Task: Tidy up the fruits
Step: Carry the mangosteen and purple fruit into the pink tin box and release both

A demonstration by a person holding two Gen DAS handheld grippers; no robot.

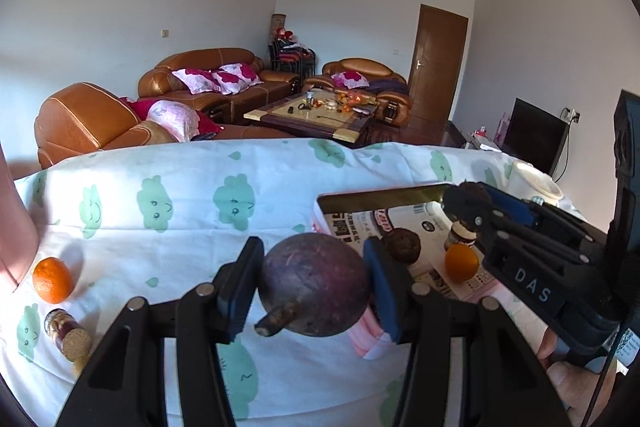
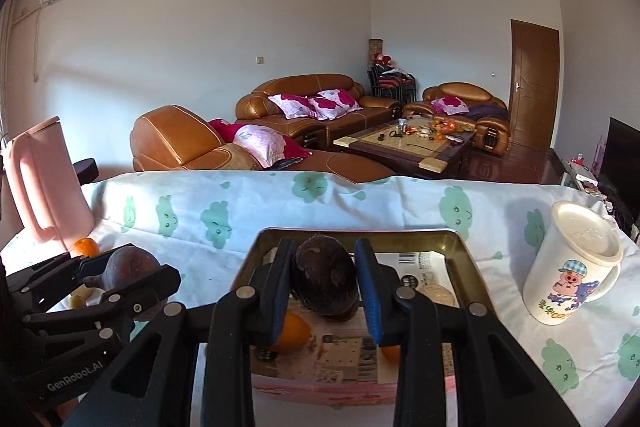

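Observation:
My left gripper (image 1: 312,281) is shut on a dark purple round fruit (image 1: 314,283) with a short stem, held above the cloth just left of the tray (image 1: 380,197). My right gripper (image 2: 323,277) is shut on a second dark purple fruit (image 2: 325,279), held over the tray (image 2: 466,255). The right gripper also shows in the left wrist view (image 1: 466,201). In the tray lie an orange (image 1: 462,262), another dark fruit (image 1: 404,246), and a second orange (image 2: 390,353). A loose orange (image 1: 53,279) sits on the cloth at the left.
A pink jug (image 2: 44,183) stands at the table's left edge. A corked glass jar (image 1: 66,333) lies near the loose orange. A white lidded mug (image 2: 572,263) stands right of the tray. The tablecloth (image 1: 200,195) has green cloud prints. Sofas stand beyond.

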